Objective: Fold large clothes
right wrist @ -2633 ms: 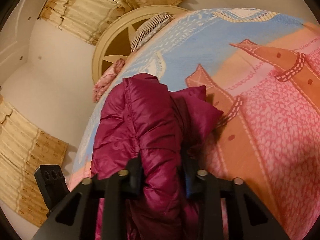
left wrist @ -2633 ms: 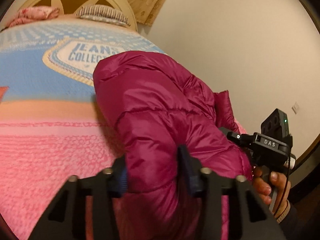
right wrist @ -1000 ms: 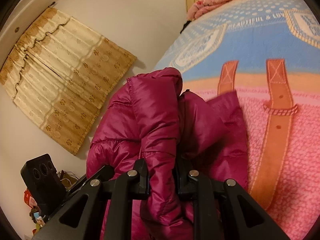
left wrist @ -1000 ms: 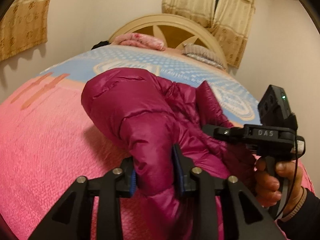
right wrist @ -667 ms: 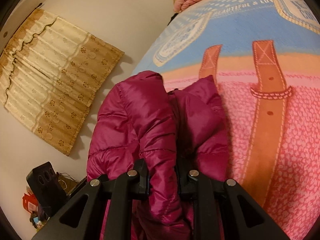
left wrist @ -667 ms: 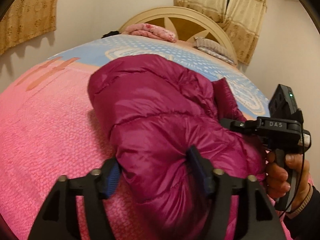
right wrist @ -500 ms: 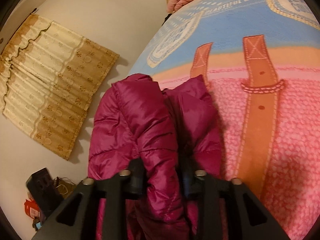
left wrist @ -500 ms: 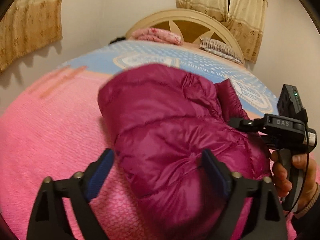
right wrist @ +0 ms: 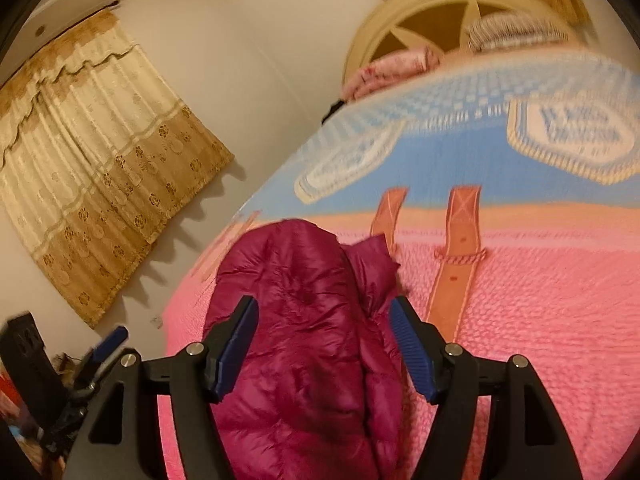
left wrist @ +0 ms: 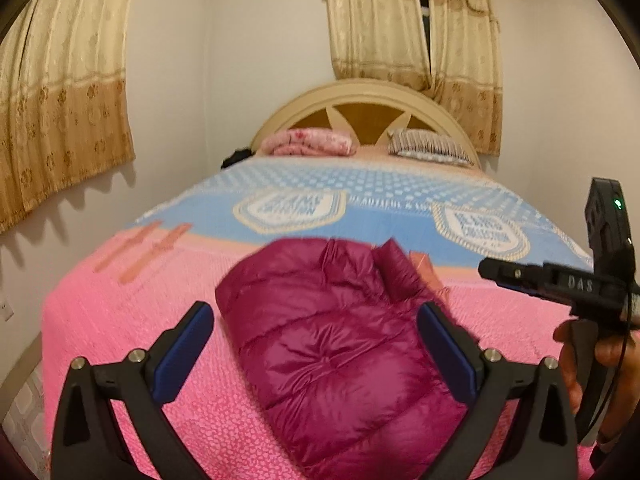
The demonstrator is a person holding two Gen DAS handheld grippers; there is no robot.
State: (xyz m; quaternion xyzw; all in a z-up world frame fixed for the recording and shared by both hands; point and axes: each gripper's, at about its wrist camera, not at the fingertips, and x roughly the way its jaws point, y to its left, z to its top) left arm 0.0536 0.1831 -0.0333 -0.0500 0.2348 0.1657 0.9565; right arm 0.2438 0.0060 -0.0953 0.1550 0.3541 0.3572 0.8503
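Observation:
A magenta puffer jacket (left wrist: 336, 344) lies folded into a bundle on the pink part of the bed cover (left wrist: 120, 320); the right wrist view shows the same jacket (right wrist: 304, 344). My left gripper (left wrist: 316, 324) hangs above its near end, jaws still opening wide, pads clear of the fabric. My right gripper (right wrist: 322, 320) is also opening over the jacket, its blue pads off the cloth. The right gripper (left wrist: 560, 280) shows at the right edge of the left wrist view, held in a hand (left wrist: 592, 360). The left gripper (right wrist: 100, 352) shows blurred at lower left of the right wrist view.
The bed cover turns blue (left wrist: 360, 200) toward the cream headboard (left wrist: 368, 108), where a pink folded blanket (left wrist: 308, 142) and a striped pillow (left wrist: 428, 146) lie. Beige curtains (left wrist: 60, 112) hang on the left wall and behind the headboard. Small clutter (right wrist: 12, 400) sits on the floor at left.
Both grippers were shut on the jacket; they have let go, opened wide and lifted back. The jacket has dropped onto the bed and lies lower in both views.

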